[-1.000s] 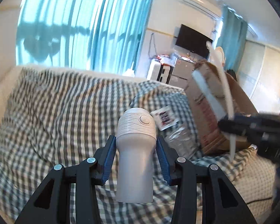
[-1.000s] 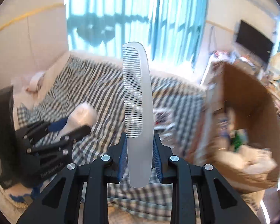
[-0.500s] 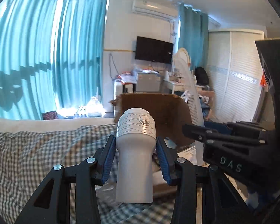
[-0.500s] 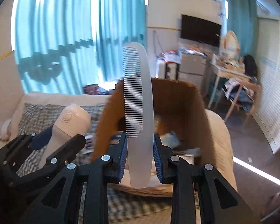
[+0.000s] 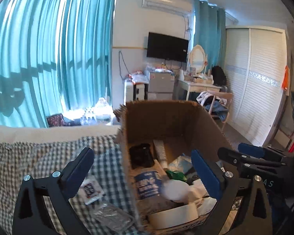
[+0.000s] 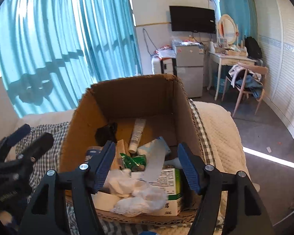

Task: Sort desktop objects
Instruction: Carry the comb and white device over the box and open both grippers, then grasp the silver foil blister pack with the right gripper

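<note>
Curtains (image 5: 49, 58) in teal fill the far wall beside a mounted television (image 5: 167, 47) and a white wardrobe (image 5: 258, 82). Nearer lies a bed under a checked blanket (image 5: 39, 156), and on it stands an open cardboard box (image 6: 127, 96), upright, its flaps raised.

Both tools hang over the box mouth. The left tool (image 5: 141, 168) has its jaws spreading wide apart, and nothing is pinched between its blue pads; the box's left wall and contents show through the gap. The right tool (image 6: 146, 164) is likewise opening, its pads clear of everything. Between its jaws a pale, blurred strip (image 6: 155, 162) shows, tilted, above the box's contents; it looks like the comb, though the blur leaves that uncertain.

Inside the box sit a white-and-green carton (image 6: 166, 188) along the near wall, crumpled white plastic (image 6: 139, 197) on top of it, a green wrapper (image 6: 133, 161), a white tube (image 6: 137, 135) lying toward the back, and a dark object (image 6: 105, 133) in the back left corner. In the left view a blurred pale round shape (image 5: 175, 191) lies among these things, beside a blue-labelled pack (image 5: 148, 184).

On the blanket just left of the box lie a small printed packet (image 5: 90, 190) and a clear plastic bag (image 5: 113, 219).
</note>
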Motion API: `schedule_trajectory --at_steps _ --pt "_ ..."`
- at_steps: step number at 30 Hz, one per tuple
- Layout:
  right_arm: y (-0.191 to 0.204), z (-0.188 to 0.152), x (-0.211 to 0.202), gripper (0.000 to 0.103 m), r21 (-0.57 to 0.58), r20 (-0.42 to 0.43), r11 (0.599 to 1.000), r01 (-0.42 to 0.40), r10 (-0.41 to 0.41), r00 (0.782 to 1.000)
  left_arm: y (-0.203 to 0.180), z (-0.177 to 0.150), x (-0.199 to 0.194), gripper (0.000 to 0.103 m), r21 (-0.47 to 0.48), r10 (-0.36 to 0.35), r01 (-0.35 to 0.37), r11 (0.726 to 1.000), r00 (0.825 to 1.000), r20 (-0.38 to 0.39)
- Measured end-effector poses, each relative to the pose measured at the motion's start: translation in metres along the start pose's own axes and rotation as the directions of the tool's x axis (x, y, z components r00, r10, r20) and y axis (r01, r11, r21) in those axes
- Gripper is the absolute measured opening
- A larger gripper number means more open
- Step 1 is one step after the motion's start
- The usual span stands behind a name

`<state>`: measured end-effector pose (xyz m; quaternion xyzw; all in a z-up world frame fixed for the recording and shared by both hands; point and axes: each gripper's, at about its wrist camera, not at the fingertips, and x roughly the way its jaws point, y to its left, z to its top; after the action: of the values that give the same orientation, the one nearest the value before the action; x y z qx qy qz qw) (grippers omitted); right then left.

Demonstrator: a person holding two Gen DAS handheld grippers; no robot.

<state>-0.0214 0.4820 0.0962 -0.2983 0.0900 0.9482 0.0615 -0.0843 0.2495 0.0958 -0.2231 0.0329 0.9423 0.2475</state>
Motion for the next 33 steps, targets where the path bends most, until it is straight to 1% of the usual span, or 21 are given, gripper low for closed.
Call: schedule_trajectory --at_steps 3,6,8,9,11,13,14,15,16,17,18,19,20,21,23,25,27,28,29,31,33 --pt "0.025 -0.005 -0.013 0.066 -0.055 0.027 0.996 -0.068 0.069 0.997 0.019 0.000 -0.019 0.103 0.024 0.032 -0.032 0.999 0.999 0.003" --pt "0.067 -0.018 -0.026 0.066 -0.146 0.026 0.975 -0.169 0.174 0.984 0.051 -0.012 -0.024 0.103 0.028 0.084 -0.083 0.996 0.994 -0.064" --pt "0.102 -0.031 -0.027 0.068 -0.219 -0.011 0.943 -0.249 0.253 0.967 0.073 -0.028 -0.029 0.103 0.029 0.147 -0.145 0.989 0.985 -0.094" --pt "0.115 -0.038 -0.025 0.069 -0.237 -0.032 0.933 -0.270 0.270 0.962 0.086 -0.037 -0.031 0.103 0.029 0.175 -0.173 0.985 0.979 -0.100" --pt "0.147 -0.059 -0.011 0.070 -0.284 -0.110 0.908 -0.307 0.287 0.952 0.110 -0.060 -0.032 0.103 0.031 0.208 -0.205 0.978 0.969 -0.132" --pt "0.174 -0.080 0.009 0.073 -0.337 -0.169 0.895 -0.291 0.247 0.954 0.134 -0.086 -0.031 0.103 0.031 0.240 -0.239 0.971 0.955 -0.173" --pt "0.183 -0.089 0.019 0.077 -0.365 -0.187 0.889 -0.276 0.220 0.957 0.144 -0.098 -0.030 0.103 0.028 0.256 -0.255 0.966 0.948 -0.188" --pt "0.193 -0.100 0.032 0.081 -0.400 -0.207 0.881 -0.255 0.184 0.961 0.157 -0.114 -0.028 0.103 0.015 0.276 -0.279 0.960 0.938 -0.210" --pt "0.201 -0.110 0.045 0.083 -0.432 -0.221 0.872 -0.229 0.144 0.964 0.166 -0.126 -0.025 0.103 0.004 0.285 -0.292 0.956 0.931 -0.228" --pt "0.210 -0.119 0.059 0.087 -0.458 -0.230 0.866 -0.198 0.100 0.968 0.175 -0.137 -0.022 0.103 -0.011 0.288 -0.300 0.954 0.925 -0.249" --pt "0.219 -0.128 0.068 0.096 -0.501 -0.200 0.854 -0.139 0.042 0.979 0.187 -0.152 -0.017 0.103 -0.037 0.284 -0.305 0.952 0.917 -0.279" --pt "0.224 -0.135 0.074 0.100 -0.537 -0.172 0.838 -0.101 0.008 0.985 0.193 -0.162 -0.014 0.103 -0.054 0.279 -0.308 0.950 0.913 -0.296" --pt "0.231 -0.139 0.079 0.103 -0.557 -0.160 0.826 -0.085 -0.006 0.987 0.200 -0.171 -0.010 0.103 -0.075 0.274 -0.311 0.948 0.910 -0.311" --pt "0.237 -0.142 0.084 0.103 -0.565 -0.142 0.823 -0.057 -0.029 0.990 0.205 -0.180 -0.007 0.103 -0.097 0.268 -0.313 0.945 0.908 -0.323" --pt "0.243 -0.144 0.089 0.103 -0.581 -0.133 0.812 -0.056 -0.028 0.991 0.213 -0.193 -0.001 0.103 -0.135 0.245 -0.303 0.943 0.910 -0.335" --pt "0.255 -0.147 0.097 0.103 -0.611 -0.132 0.789 -0.069 -0.016 0.991 0.221 -0.202 0.004 0.103 -0.166 0.232 -0.300 0.939 0.913 -0.336" --pt "0.267 -0.152 0.107 0.103 -0.653 -0.106 0.756 -0.040 -0.039 0.994 0.227 -0.207 0.006 0.103 -0.182 0.227 -0.301 0.936 0.912 -0.341" --pt "0.272 -0.154 0.112 0.103 -0.663 -0.097 0.748 -0.032 -0.044 0.994 0.230 -0.208 0.008 0.103 -0.186 0.235 -0.311 0.932 0.910 -0.342" --pt "0.274 -0.154 0.120 0.103 -0.661 -0.098 0.750 -0.026 -0.052 0.994 0.233 -0.207 0.008 0.103 -0.189 0.246 -0.323 0.927 0.907 -0.343" --pt "0.271 -0.152 0.140 0.103 -0.638 -0.124 0.770 -0.010 -0.089 0.988 0.244 -0.213 0.010 0.103 -0.210 0.257 -0.343 0.916 0.900 -0.351" --pt "0.257 -0.150 0.165 0.103 -0.586 -0.185 0.811 -0.004 -0.129 0.974 0.253 -0.215 0.012 0.103 -0.248 0.244 -0.344 0.905 0.901 -0.359"
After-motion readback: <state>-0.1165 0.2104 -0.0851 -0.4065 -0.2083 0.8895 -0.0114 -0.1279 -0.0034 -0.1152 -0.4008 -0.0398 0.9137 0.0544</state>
